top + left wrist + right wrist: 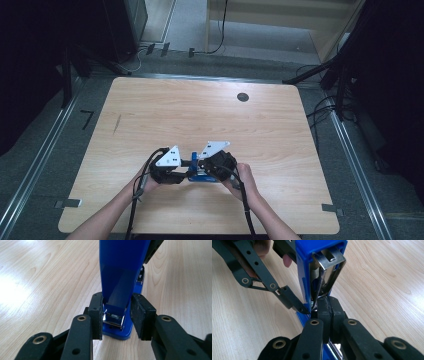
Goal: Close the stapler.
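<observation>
A blue stapler [196, 171] lies on the wooden table [200, 115] near its front edge, between both grippers. My left gripper [186, 172] comes at it from the left. In the left gripper view its pads [98, 315] press on the two sides of the stapler [122, 277] at one end, above the blue base. In the right gripper view the stapler's blue top [302, 270] stands raised and its shiny metal channel [329, 267] is bared. My right gripper [329, 311] is shut, pads together, tips right at the foot of that channel. Whether anything thin is pinched I cannot tell.
A dark round hole [243, 97] sits in the table's far right part and a dark streak [116, 124] at the left. The person's hand [247, 180] holds the right gripper [205, 166]. Floor rails and cables run around the table.
</observation>
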Demonstrator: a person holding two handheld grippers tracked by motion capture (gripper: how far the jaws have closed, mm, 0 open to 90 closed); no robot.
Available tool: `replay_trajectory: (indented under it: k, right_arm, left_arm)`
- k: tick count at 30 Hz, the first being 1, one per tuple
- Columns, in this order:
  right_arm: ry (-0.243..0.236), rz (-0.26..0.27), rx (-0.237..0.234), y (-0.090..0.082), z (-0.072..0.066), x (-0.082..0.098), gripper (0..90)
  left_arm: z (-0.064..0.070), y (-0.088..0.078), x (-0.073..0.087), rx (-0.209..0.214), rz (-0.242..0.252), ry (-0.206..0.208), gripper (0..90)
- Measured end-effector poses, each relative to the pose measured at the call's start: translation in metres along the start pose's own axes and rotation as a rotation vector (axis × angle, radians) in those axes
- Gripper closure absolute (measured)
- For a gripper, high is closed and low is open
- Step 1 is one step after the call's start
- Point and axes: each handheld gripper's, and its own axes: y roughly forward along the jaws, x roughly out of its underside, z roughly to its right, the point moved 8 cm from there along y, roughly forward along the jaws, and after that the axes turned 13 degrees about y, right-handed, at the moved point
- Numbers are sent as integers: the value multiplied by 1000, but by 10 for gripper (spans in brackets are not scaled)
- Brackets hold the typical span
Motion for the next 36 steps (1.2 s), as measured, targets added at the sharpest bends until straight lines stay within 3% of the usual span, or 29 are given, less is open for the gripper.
replay_trajectory:
  k: [15,29,36]
  right_arm:
    - [16,-3,10,-13,9,11,900]
    - [92,40,48,-49,33,23,900]
    - [121,97,48,-67,38,15,900]
  left_arm:
    - [1,8,-5,-20,-44,-1,654]
    - [3,16,-7,-31,-95,-3,639]
    - [4,17,-8,-32,-114,-4,636]
